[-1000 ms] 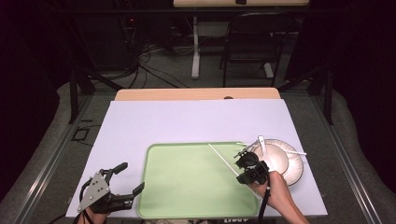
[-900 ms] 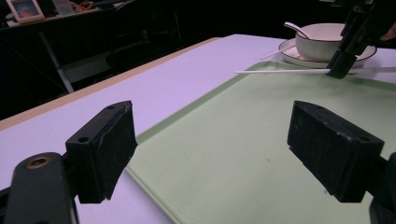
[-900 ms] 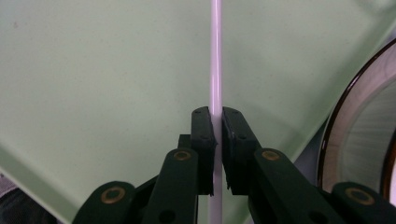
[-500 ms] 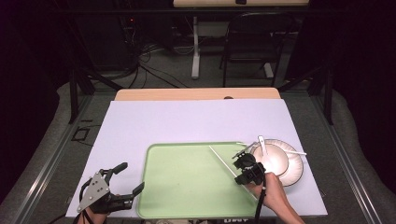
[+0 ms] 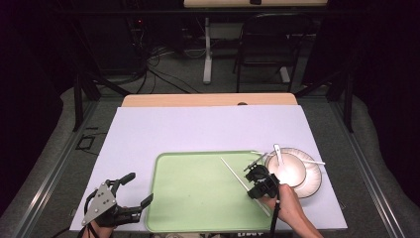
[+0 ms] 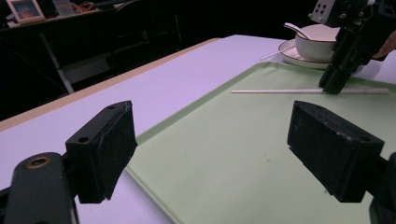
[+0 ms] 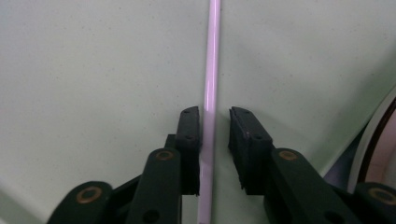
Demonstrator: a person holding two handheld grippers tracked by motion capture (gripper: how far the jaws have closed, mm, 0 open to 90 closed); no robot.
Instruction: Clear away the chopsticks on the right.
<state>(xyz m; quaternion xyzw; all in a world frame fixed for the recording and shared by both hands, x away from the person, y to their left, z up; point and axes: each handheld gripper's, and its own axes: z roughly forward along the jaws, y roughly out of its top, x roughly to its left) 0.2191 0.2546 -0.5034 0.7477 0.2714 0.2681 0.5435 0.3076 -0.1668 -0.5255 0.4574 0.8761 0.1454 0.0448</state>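
Observation:
A thin white stick [image 5: 233, 172] lies diagonally on the green tray [image 5: 198, 193], toward its right side. My right gripper [image 5: 251, 187] is lowered onto the stick, tips down on the tray. In the right gripper view the jaws stand narrowly apart on either side of the stick [image 7: 214, 56], which touches the left jaw; the right gripper [image 7: 214, 116] is open. My left gripper [image 5: 140, 188] rests wide open at the table's front left, just off the tray's left edge. The left gripper [image 6: 210, 140] looks across the tray [image 6: 233, 154] at the stick [image 6: 280, 91] and the right gripper [image 6: 334, 86].
A white bowl [image 5: 289, 168] with a spoon [image 5: 278, 152] stands on a plate [image 5: 312, 183] just right of the tray. Another thin white stick [image 5: 313, 162] lies across the plate's far rim. The pale table cover [image 5: 208, 129] stretches behind the tray.
My right gripper has shifted slightly left and down onto the stick on the tray. The left gripper has stayed where it was.

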